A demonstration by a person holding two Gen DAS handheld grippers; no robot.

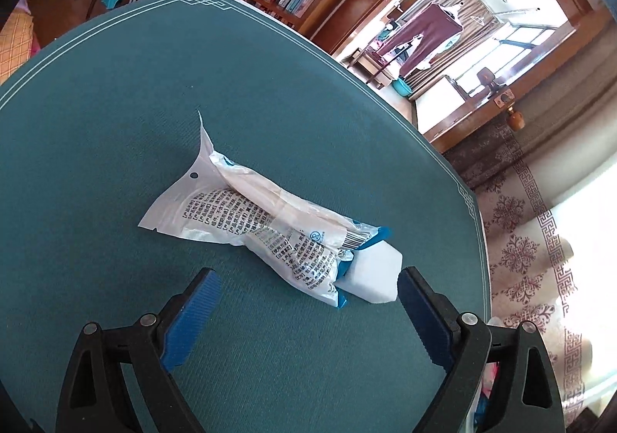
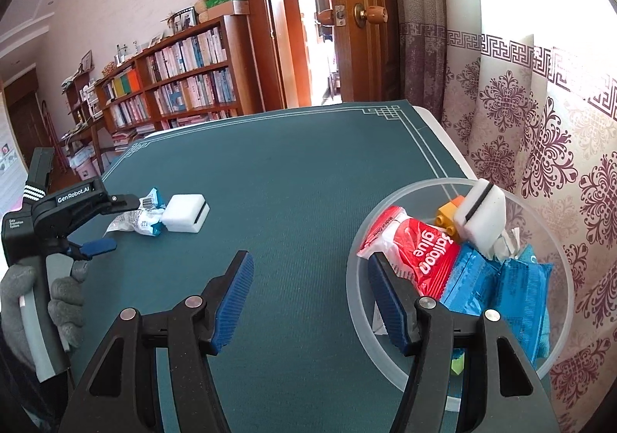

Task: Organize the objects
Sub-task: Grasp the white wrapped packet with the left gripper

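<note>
Green mat; white sponge touching wrapper; bowl apart.

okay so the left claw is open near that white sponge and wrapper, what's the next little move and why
Probably ease the left claw forward over the white sponge block and close. Its jaws stand open and empty, the block lies on the mat beside the wrapper, and the clear bowl already holds the other items.

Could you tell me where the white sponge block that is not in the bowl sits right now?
The white sponge block lies on the green table mat, left in the right wrist view, touching the crumpled plastic wrapper, far from the clear bowl.
</note>
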